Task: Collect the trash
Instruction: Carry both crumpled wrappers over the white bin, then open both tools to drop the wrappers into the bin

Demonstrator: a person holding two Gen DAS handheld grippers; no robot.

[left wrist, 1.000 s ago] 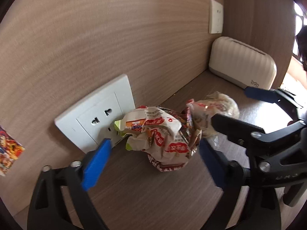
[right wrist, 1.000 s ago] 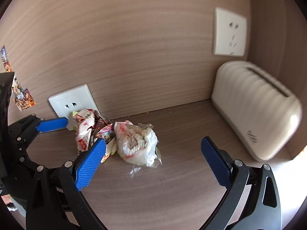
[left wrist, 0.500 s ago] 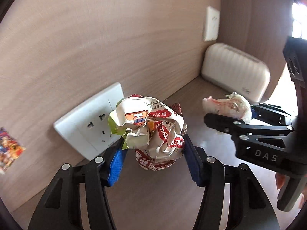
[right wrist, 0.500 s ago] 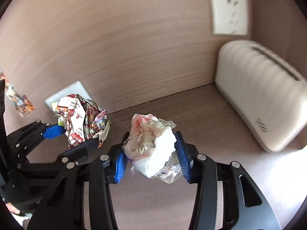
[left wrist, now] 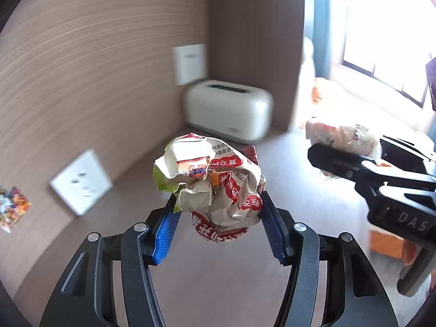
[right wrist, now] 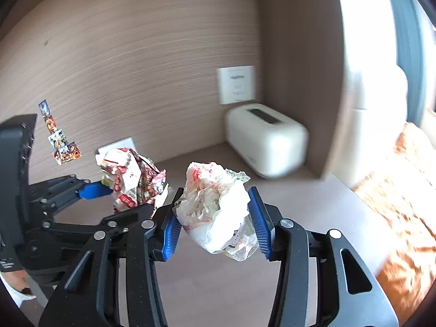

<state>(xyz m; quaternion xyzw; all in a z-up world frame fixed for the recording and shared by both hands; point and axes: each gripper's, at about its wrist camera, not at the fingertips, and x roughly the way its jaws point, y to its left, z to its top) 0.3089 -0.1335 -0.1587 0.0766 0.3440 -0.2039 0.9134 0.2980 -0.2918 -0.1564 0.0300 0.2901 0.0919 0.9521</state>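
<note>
Above the desk (left wrist: 218, 286), your left gripper (left wrist: 216, 218) clamps a wrapper (left wrist: 209, 185), your right gripper (right wrist: 212, 218) clamps a bag (right wrist: 215, 212), wall (right wrist: 136, 54) ahead, toaster (right wrist: 265, 141) cornered, bare surface below.

White toaster (left wrist: 229, 114) sits in the corner on my worktop (left wrist: 218, 278), under a wall socket (left wrist: 188, 64). Second socket (left wrist: 81, 182) low on the wood wall, colourful stickers (right wrist: 60, 141) beside it. Bright window (left wrist: 387, 41) at right.

Toaster (left wrist: 229, 109) in corner, outlet (left wrist: 189, 64) behind (wall).
</note>
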